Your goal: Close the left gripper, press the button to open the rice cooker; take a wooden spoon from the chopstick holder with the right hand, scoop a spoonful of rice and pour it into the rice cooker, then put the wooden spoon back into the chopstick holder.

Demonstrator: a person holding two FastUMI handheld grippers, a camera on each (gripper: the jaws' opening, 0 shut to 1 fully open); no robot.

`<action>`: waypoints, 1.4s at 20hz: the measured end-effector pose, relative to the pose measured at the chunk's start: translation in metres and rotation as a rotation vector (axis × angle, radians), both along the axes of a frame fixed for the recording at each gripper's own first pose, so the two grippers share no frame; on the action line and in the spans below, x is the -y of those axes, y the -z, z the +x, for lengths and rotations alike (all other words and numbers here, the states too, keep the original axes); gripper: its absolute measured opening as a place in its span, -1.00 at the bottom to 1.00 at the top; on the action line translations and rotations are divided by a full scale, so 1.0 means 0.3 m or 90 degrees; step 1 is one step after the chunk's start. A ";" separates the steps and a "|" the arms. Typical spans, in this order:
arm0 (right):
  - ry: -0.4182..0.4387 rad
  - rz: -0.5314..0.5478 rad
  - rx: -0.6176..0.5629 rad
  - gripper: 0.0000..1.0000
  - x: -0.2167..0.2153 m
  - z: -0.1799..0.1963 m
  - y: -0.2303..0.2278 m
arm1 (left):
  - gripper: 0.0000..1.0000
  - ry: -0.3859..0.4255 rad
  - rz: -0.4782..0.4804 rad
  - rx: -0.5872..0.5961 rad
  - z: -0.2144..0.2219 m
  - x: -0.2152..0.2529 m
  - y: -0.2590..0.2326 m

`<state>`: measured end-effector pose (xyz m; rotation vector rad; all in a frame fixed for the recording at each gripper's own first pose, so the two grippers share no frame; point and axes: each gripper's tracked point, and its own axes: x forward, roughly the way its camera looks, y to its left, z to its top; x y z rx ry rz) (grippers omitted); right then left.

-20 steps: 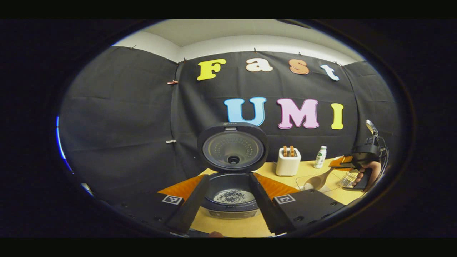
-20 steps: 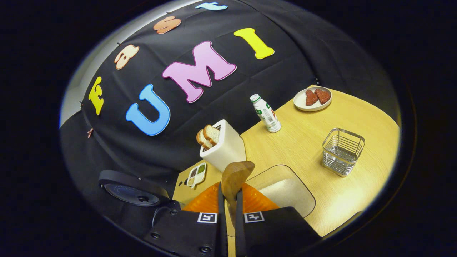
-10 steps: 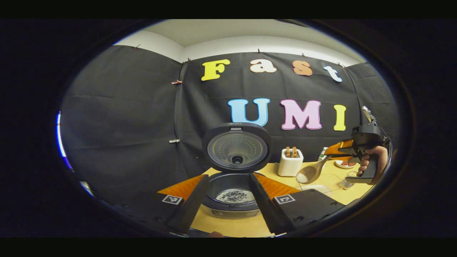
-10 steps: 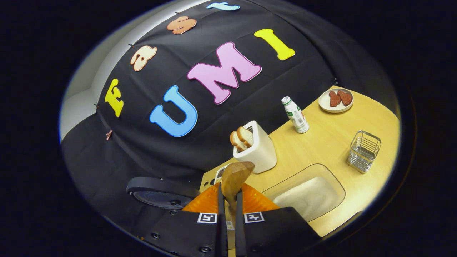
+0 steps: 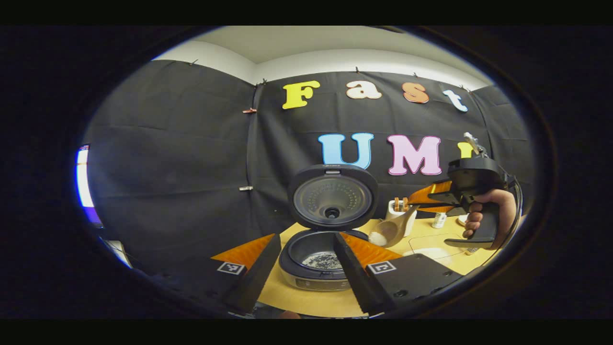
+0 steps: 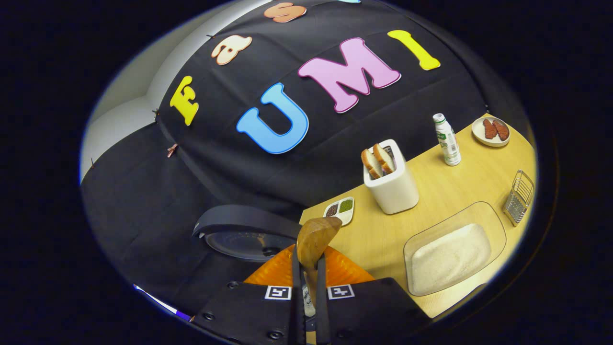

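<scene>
The rice cooker [image 5: 316, 258] stands with its lid [image 5: 333, 196] raised upright; dark grains lie in its pot. My left gripper [image 5: 306, 275] is open in front of it, its fingers framing the pot. In the left gripper view a hand holds my right gripper [image 5: 431, 197] above the table, right of the cooker. It is shut on the wooden spoon [image 5: 390, 230], whose bowl carries white rice just right of the pot's rim. In the right gripper view the spoon [image 6: 316, 237] sticks up between the shut fingers of my right gripper [image 6: 307, 268], beside the cooker lid [image 6: 244, 230]. The wire chopstick holder [image 6: 519, 196] stands at the far right.
A clear tray of rice [image 6: 450, 254] lies on the wooden table [image 6: 373, 239]. Behind it stand a white toaster [image 6: 390, 182] with bread, a small bottle [image 6: 446, 139], a plate [image 6: 491, 130] with red pieces and a small divided dish [image 6: 339, 210].
My right gripper has lifted the spoon with rice out of the tray and carried it up and left to the cooker. The left gripper stays open and has drawn back slightly.
</scene>
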<state>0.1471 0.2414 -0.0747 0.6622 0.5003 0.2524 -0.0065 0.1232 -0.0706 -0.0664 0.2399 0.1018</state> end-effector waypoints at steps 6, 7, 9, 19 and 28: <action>-0.081 -0.080 0.033 -0.75 -0.157 -0.016 0.026 | 0.56 -0.026 -0.001 -0.008 -0.036 -0.055 0.017; -0.095 -0.093 0.038 -0.75 -0.178 -0.016 0.033 | 0.58 -0.030 -0.003 -0.011 -0.042 -0.060 0.028; -0.127 -0.125 0.054 -0.75 -0.214 -0.026 0.044 | 0.56 -0.036 -0.004 -0.010 -0.047 -0.075 0.027; -0.246 -0.293 0.234 -0.75 -0.336 -0.113 -0.013 | 0.56 -0.044 -0.008 -0.009 -0.041 -0.087 0.031; -0.303 -0.355 0.353 -0.75 -0.377 -0.146 -0.089 | 0.55 -0.044 -0.014 -0.009 -0.042 -0.081 0.026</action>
